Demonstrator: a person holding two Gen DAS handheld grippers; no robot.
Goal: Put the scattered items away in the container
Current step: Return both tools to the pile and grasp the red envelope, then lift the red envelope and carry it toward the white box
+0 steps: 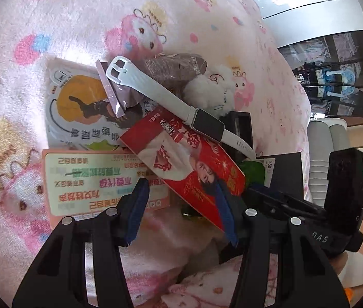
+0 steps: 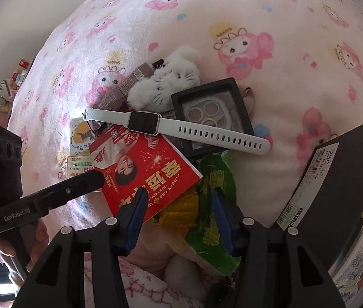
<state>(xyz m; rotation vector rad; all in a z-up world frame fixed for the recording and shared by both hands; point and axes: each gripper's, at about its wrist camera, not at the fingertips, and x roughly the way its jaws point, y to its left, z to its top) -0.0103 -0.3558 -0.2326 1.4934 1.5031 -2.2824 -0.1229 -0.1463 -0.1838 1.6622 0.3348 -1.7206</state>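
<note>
A pile of items lies on a pink cartoon blanket (image 1: 53, 12). A white smartwatch (image 1: 207, 124) (image 2: 142, 122) lies across a red packet (image 1: 189, 159) (image 2: 142, 169). Under them are a green snack bag (image 2: 212, 205), a white plush cat (image 2: 171, 77) (image 1: 212, 89), a black framed case (image 2: 214, 107), a brown packet (image 1: 171, 69) and printed cards (image 1: 104, 179). A dark box (image 2: 335, 184) with a barcode label stands at the right. My left gripper (image 1: 181, 205) is open over the red packet's near edge. My right gripper (image 2: 178, 210) is open over the green bag.
The blanket (image 2: 284, 25) covers a soft bed. A mirror and wardrobe (image 1: 335, 64) stand beyond the bed at the right in the left wrist view. Small bottles (image 2: 14, 77) stand far left in the right wrist view.
</note>
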